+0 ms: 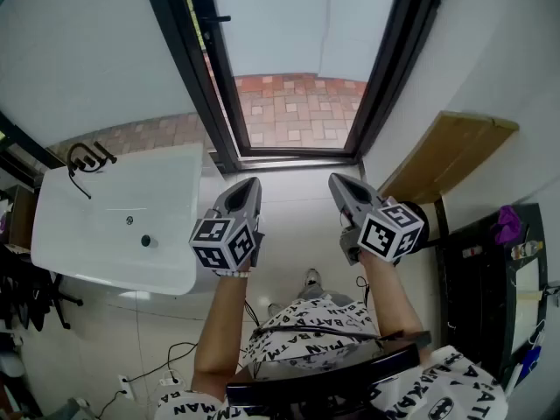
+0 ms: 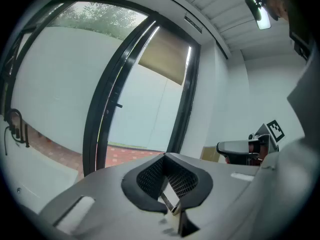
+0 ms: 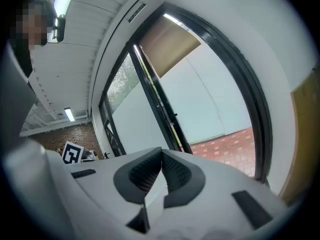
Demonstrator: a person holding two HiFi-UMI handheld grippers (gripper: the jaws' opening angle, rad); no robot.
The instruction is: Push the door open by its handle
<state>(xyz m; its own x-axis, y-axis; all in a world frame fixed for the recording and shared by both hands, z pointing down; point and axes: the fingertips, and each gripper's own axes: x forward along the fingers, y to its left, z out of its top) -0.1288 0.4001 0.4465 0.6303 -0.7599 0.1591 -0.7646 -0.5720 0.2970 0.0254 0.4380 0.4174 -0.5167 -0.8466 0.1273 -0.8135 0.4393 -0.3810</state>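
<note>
- Door (image 1: 197, 59): black-framed, at the left side of the doorway, seen nearly edge-on from the head view. The opening beside it is unobstructed and shows the patio tiles (image 1: 297, 112) outside.
- Handle (image 1: 219, 17): short dark lever sticking out from the door's edge, high up and well apart from both grippers. Nothing touches it.
- Left gripper (image 1: 248, 185): held before the doorway threshold and pointing at it. Its fingers (image 2: 150, 176) are clenched together with nothing between them.
- Right gripper (image 1: 339, 180): alongside the left one, near it, aimed the same way. Its fingers (image 3: 177, 174) are also clenched on nothing.
- Left of the grippers: a white sink (image 1: 114, 234) with a black faucet (image 1: 83, 158) at its far corner.
- Right of the doorway: a wooden board (image 1: 451, 151) leans against the wall.
</note>
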